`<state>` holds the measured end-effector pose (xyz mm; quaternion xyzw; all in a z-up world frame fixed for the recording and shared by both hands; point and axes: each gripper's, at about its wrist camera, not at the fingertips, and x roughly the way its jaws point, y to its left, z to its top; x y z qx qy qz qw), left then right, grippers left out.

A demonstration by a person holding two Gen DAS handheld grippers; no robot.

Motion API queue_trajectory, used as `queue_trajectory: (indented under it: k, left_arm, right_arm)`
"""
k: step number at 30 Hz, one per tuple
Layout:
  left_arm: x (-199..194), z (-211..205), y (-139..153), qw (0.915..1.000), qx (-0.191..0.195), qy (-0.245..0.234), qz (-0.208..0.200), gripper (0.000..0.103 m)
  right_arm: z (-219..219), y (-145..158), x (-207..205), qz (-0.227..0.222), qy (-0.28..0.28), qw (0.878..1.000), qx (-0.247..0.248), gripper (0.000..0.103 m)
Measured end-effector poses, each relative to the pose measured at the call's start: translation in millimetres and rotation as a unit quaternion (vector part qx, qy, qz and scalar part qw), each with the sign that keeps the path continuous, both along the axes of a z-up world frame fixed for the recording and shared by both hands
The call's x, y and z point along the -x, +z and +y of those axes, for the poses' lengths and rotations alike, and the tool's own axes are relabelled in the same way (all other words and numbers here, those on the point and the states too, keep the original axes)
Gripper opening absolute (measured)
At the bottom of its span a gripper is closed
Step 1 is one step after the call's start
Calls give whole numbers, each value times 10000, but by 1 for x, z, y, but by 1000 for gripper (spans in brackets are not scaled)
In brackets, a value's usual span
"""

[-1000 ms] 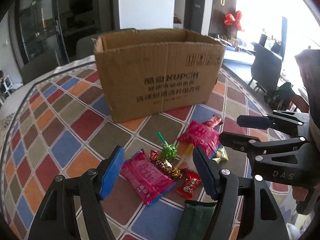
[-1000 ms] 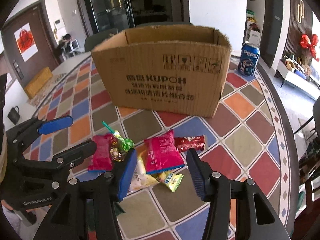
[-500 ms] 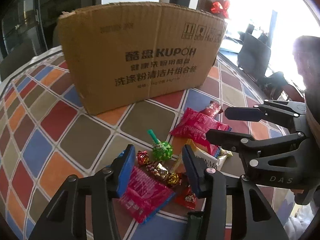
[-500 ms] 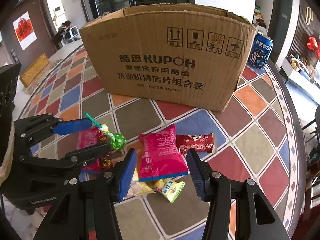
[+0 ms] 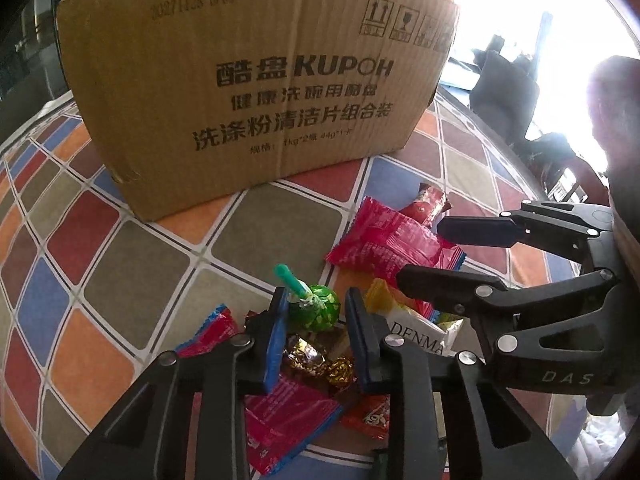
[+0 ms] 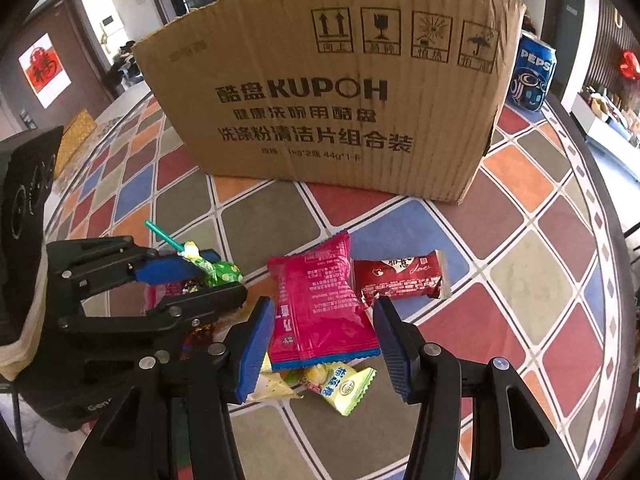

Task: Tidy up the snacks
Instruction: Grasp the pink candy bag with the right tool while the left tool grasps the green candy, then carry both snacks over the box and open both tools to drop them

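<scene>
Your left gripper (image 5: 316, 312) has its blue pads closed on the green lollipop (image 5: 316, 306). The pop sits btwn the pads, its teal stick (image 5: 289, 276) slanting up and away toward the cardboard box (image 5: 256, 92), head low near the pile. From the right wrist cam the long axis reads the same: stick up-left, green head down-right.

Your right gripper (image 6: 324, 332) is apart, pads on either side of the pink packet (image 6: 320, 308) but not pressing it; packet's long axis runs roughly along the fingers, one short end toward the box, other end toward you. It lies on top of a yellow-green wrapper (image 6: 344, 388).

Just right of the pink packet: a red choc bar (image 6: 400, 278), long axis across the view, flat on the checkered tablecloth (image 6: 520, 272).

Under your left pads: gold foil sweets (image 5: 320, 360), a second pink packet (image 5: 288, 412) and a small red sachet (image 5: 368, 416).

Box stands upright behind the pile, printed side facing you; the inside isn't visible from either cam, so can't tell its contents. Pepsi can (image 6: 534, 76) upright at the box's right rear corner.
</scene>
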<state>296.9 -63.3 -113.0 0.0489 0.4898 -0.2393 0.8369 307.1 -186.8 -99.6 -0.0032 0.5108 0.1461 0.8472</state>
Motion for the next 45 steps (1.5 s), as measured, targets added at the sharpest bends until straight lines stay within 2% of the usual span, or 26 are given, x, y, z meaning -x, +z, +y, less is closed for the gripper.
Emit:
queue_trajectory:
  k: [2, 13, 21, 36, 45]
  left_arm:
    - [-2, 0, -1, 10000, 8, 28, 30, 25]
    - [-6, 3, -2, 9997, 47, 235, 92, 26]
    - [6, 8, 17, 9990, 38, 409, -168, 26]
    - [33, 13, 62, 9950, 122, 662, -739, 26]
    - [43, 9, 96, 9908, 241, 703, -1127, 26]
  right_arm:
    - [0, -2, -1, 11, 2, 10000, -24, 52]
    - [-5, -13, -14, 239, -44, 9994, -236, 50]
    - [-7, -12, -8, 163, -114, 9992, -338, 43]
    - [-13, 27, 13, -391, -279, 9977, -482, 41]
    - [-13, 63, 28, -889, -341, 9938, -577, 41]
